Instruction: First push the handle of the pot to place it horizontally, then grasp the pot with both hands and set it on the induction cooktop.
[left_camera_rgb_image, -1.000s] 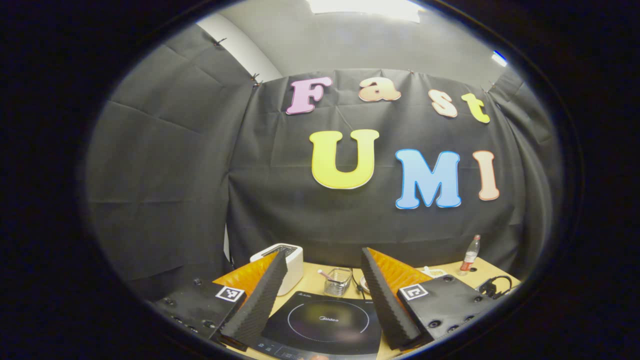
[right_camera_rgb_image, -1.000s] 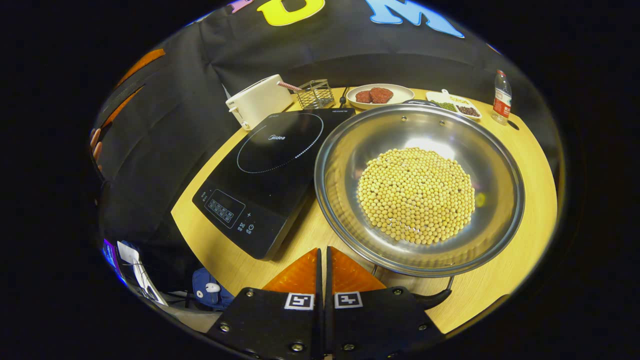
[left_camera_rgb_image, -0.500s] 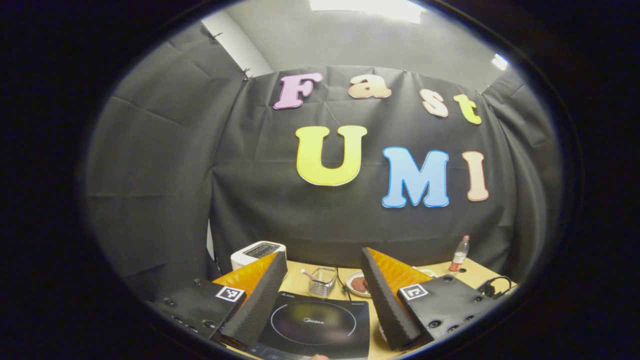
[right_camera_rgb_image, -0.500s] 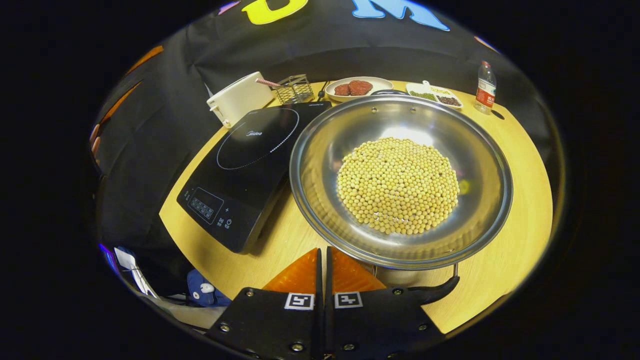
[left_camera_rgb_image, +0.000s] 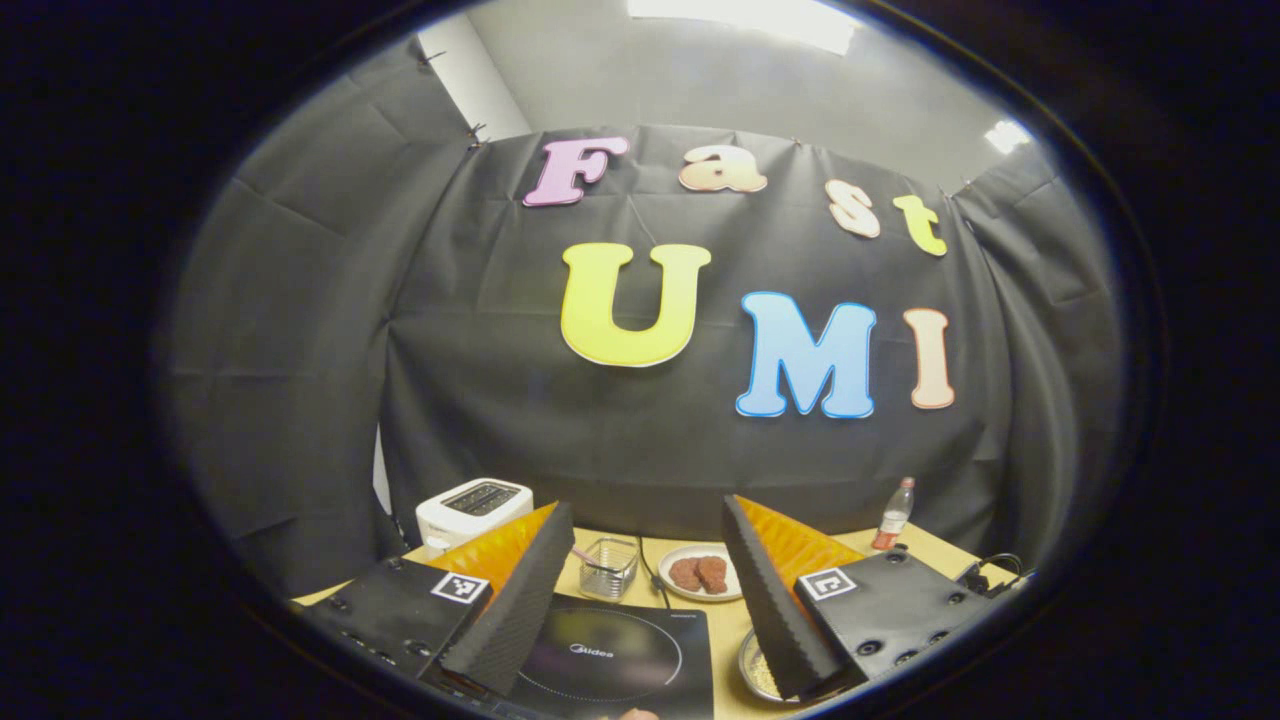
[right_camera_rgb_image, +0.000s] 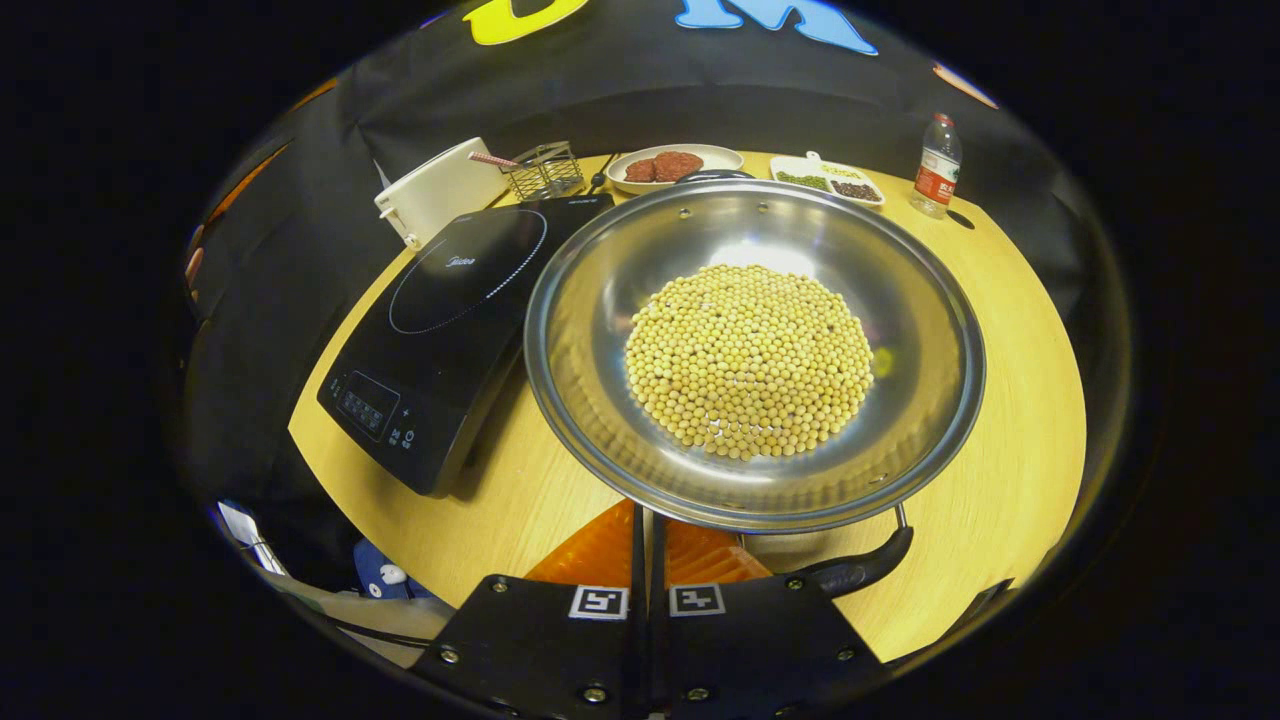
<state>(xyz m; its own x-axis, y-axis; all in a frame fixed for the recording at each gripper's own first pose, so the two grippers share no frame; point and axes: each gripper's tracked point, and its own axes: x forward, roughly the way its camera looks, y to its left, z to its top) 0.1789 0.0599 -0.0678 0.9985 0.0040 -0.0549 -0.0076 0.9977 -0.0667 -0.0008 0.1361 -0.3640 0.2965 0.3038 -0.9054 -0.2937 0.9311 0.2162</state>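
In the right gripper view a wide steel pot (right_camera_rgb_image: 930, 300), heaped with yellow beans (right_camera_rgb_image: 750, 360), rests on the wooden table to the right of the black induction cooktop (right_camera_rgb_image: 450, 300). Its dark near handle (right_camera_rgb_image: 850, 572) lies low at the front, just right of my right gripper (right_camera_rgb_image: 645, 515). That gripper is shut, with its tips tucked under the pot's near rim and nothing seen between the fingers. My left gripper (left_camera_rgb_image: 645, 505) hangs open above the cooktop (left_camera_rgb_image: 610, 655) and faces the wall. A sliver of the pot (left_camera_rgb_image: 752, 672) peeks out beside its right finger.
Along the table's far edge stand a white toaster (right_camera_rgb_image: 440, 190), a wire basket (right_camera_rgb_image: 545, 170), a plate of meat patties (right_camera_rgb_image: 672, 165), a small dish of beans (right_camera_rgb_image: 830, 182) and a plastic bottle (right_camera_rgb_image: 935, 165). The front table edge curves close below the cooktop.
The right gripper has crept forward under the pot's rim, and pot and cooktop have slid left in its view. The left gripper has shifted, bringing the toaster, plate and pot rim into its view.
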